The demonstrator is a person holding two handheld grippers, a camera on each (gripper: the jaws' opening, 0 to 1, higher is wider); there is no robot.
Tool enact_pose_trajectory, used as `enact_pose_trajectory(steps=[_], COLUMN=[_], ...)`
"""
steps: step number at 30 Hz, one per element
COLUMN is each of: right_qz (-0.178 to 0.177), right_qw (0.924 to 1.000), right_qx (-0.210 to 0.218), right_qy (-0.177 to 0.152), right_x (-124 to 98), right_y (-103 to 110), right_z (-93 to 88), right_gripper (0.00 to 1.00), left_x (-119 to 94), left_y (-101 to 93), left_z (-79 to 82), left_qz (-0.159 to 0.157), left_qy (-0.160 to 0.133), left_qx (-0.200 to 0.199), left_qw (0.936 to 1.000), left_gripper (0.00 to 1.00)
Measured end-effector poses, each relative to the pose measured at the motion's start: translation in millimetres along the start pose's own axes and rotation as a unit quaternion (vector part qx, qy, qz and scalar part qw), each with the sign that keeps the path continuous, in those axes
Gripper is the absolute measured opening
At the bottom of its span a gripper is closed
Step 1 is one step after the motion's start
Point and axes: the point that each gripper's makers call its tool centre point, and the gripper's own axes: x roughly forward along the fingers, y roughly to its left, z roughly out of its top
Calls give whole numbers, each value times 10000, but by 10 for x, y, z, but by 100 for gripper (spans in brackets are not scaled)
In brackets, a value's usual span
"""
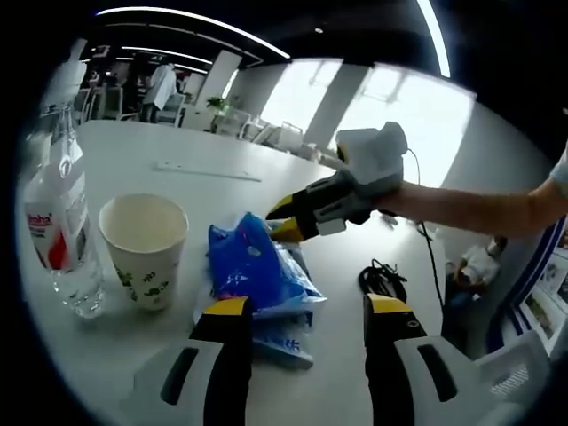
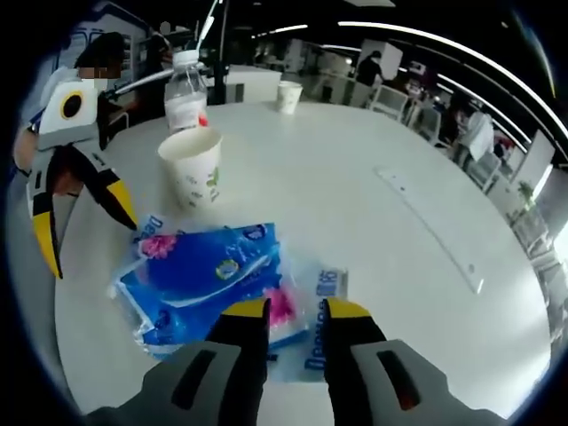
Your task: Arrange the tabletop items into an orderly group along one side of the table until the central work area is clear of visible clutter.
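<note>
Blue plastic wrapping marks the nearest object: a soft tissue pack (image 2: 209, 284) lying on the white round table (image 2: 373, 231). In the right gripper view, the right gripper (image 2: 295, 311) sits at the near edge of this pack, its yellow-tipped jaws set narrowly apart with a clear part of the wrapping between them; whether the tips pinch the plastic cannot be told. In the left gripper view, the left gripper (image 1: 309, 306) hangs just above the table with its jaws spread wide, holding nothing; its left jaw overlaps the near side of the tissue pack (image 1: 257, 280) and its right jaw is over bare table (image 1: 177, 146).

Just beyond the pack stands a white paper cup (image 1: 145, 248) printed with green leaves. It is upright and open, and its inside looks pale and bare as far as the rim allows. Just beside the cup, on the side away from the pack, stands a clear plastic bottle (image 1: 60, 217) with a red and white label; its contents are too clear to judge and its top is cut off in the left gripper view. A tangle of black cable (image 1: 383, 280) lies on the far side of the pack from the cup.

Well beyond the pack, at the table's far edge, a second paper cup (image 2: 288, 96) is small and blurred. Chairs and people behind are indistinct.
</note>
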Motion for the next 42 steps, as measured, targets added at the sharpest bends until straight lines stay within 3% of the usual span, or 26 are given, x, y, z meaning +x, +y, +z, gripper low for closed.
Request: enact_pose_trajectory(steps=[15, 26, 42], right_qz=[-50, -166, -721], right_qw=[9998, 9993, 9900], right_qx=[60, 311, 1191], right_qy=[158, 132, 209], right_x=[47, -64, -349], right_y=[-50, -37, 52], right_z=[-92, -123, -342], right_gripper=[2, 0, 0], left_x=[8, 39, 72], left_y=[38, 6, 27], left_z=[-54, -73, -96], left_qz=[12, -33, 33], left_qy=[75, 126, 225], left_qx=[-108, -108, -41], left_qw=[9999, 9999, 9997], left_gripper=[47, 47, 47])
